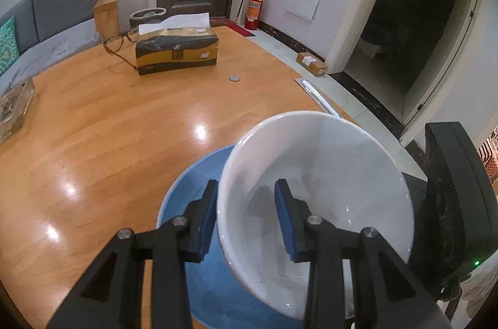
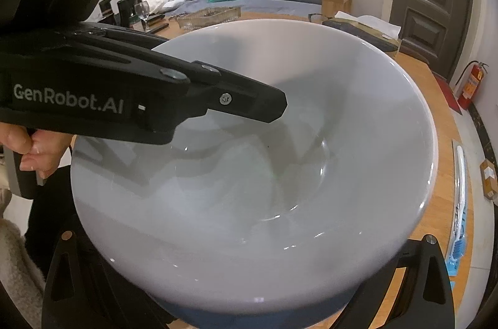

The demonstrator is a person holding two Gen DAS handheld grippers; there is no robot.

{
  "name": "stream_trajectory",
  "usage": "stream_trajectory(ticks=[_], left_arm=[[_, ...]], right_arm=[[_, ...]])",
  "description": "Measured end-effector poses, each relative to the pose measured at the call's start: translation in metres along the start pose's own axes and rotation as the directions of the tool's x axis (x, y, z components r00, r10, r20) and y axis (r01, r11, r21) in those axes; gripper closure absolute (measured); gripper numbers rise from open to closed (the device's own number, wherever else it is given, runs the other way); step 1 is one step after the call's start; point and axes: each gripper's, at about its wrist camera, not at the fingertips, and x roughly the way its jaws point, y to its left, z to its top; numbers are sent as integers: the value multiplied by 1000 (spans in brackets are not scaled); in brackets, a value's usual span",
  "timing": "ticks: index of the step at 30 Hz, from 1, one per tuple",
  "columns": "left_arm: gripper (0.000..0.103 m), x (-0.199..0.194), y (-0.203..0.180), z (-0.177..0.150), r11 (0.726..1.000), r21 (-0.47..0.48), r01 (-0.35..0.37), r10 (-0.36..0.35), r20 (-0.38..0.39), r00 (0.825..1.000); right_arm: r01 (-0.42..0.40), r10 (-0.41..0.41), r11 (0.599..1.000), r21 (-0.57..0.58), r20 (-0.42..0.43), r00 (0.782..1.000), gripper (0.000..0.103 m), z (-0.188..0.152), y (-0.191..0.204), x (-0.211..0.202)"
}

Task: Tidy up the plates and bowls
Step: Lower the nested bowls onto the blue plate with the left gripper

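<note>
The left claw (image 1: 246, 204) straddles the near wall of the one white bowl (image 1: 336, 173): one blue pad (image 1: 209, 217) lies against the outside, the other sits inside the bowl, and a gap shows between that inner pad and the wall, so whether the grip is firm I cannot tell. The bowl is tilted and sits over the single blue plate (image 1: 186, 198), which rests on the wooden tabletop (image 1: 109, 127) near its edge.

In the right wrist view the right claw (image 2: 249, 301) has its two black fingers (image 2: 432, 273) far apart at the bottom corners, with the bowl's lower edge between them and a strip of blue plate (image 2: 264, 319) just under it; their tips are hidden, so contact cannot be judged. The same view shows the left claw from the side, its finger reaching into the bowl, and the person's hand (image 2: 34, 151) on its handle.

Further out on the tabletop the left wrist view shows one tissue box (image 1: 177, 49), one pair of glasses (image 1: 119, 44) just beside it, and one small grey disc (image 1: 234, 78) apart from both. Only that view shows most of the plate; only the right wrist view shows a wine glass (image 2: 142, 10) and a blue-bristled brush (image 2: 457, 248) on the floor.
</note>
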Motion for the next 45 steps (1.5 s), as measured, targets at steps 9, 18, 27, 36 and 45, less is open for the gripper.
stream_trajectory(ticks=[9, 18, 27, 36, 45], left_arm=[[71, 6, 12, -4, 1000, -23, 3, -4, -22, 1000], [71, 12, 12, -5, 999, -34, 19, -20, -21, 1000], [69, 15, 4, -4, 999, -23, 22, -22, -18, 1000], [67, 16, 0, -5, 1000, -8, 28, -28, -19, 999], [64, 16, 1, -3, 999, -12, 40, -41, -35, 999]], right_arm=[[-1, 1, 1000, -12, -13, 1000, 6, 1, 2, 5], [2, -2, 1000, -14, -17, 1000, 6, -2, 0, 6], [9, -9, 1000, -3, -7, 1000, 6, -8, -3, 2], [10, -10, 1000, -4, -5, 1000, 6, -12, -4, -2], [49, -48, 999, -20, 19, 999, 5, -17, 2, -1]])
